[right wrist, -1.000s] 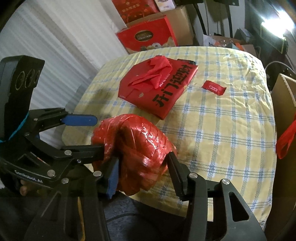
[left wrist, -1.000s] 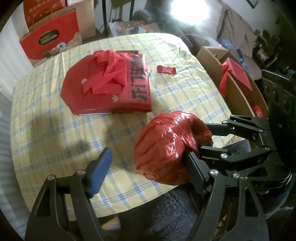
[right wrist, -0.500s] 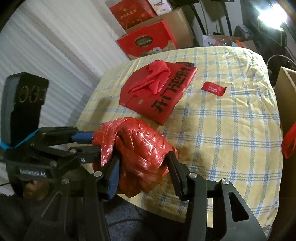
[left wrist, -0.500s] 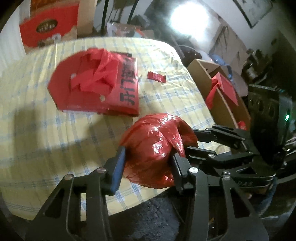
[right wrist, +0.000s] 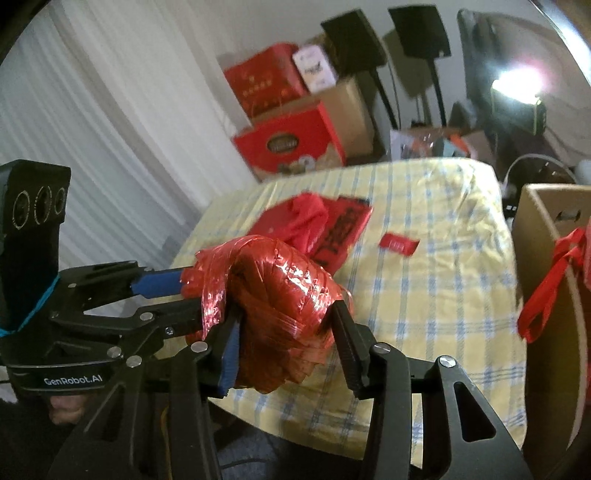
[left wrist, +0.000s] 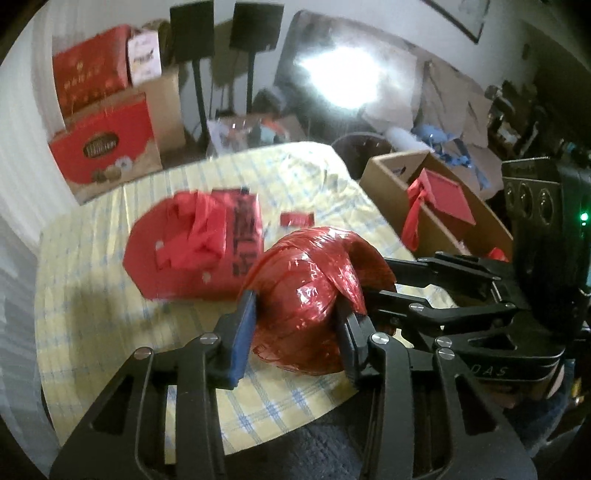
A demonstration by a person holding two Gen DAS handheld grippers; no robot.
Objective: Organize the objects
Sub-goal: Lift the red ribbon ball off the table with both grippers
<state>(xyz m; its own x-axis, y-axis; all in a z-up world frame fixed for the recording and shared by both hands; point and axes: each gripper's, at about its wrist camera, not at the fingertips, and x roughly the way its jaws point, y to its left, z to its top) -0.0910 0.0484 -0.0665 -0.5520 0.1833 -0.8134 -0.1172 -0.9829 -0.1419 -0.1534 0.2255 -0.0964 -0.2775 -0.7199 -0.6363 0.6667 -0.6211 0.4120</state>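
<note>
A shiny red ball of plastic ribbon (left wrist: 314, 291) is held above the table's near edge by both grippers. My left gripper (left wrist: 295, 332) is shut on it from the near side. My right gripper (right wrist: 288, 339) is shut on the same red ribbon ball (right wrist: 280, 295), and its arm shows at the right in the left wrist view (left wrist: 461, 295). The left gripper's arm shows at the left of the right wrist view (right wrist: 110, 295). A flat red package with black characters (left wrist: 195, 243) lies on the table beyond the ball. A small red packet (right wrist: 399, 244) lies to its right.
The table has a yellow checked cloth (right wrist: 443, 295). An open cardboard box (left wrist: 436, 206) with red items stands to the right of the table. Red gift boxes (right wrist: 291, 140) and speaker stands (left wrist: 225, 33) are behind the table.
My left gripper closed onto the red ribbon ball held by the right gripper. Both grippers lifted and tilted up, so more of the room shows.
</note>
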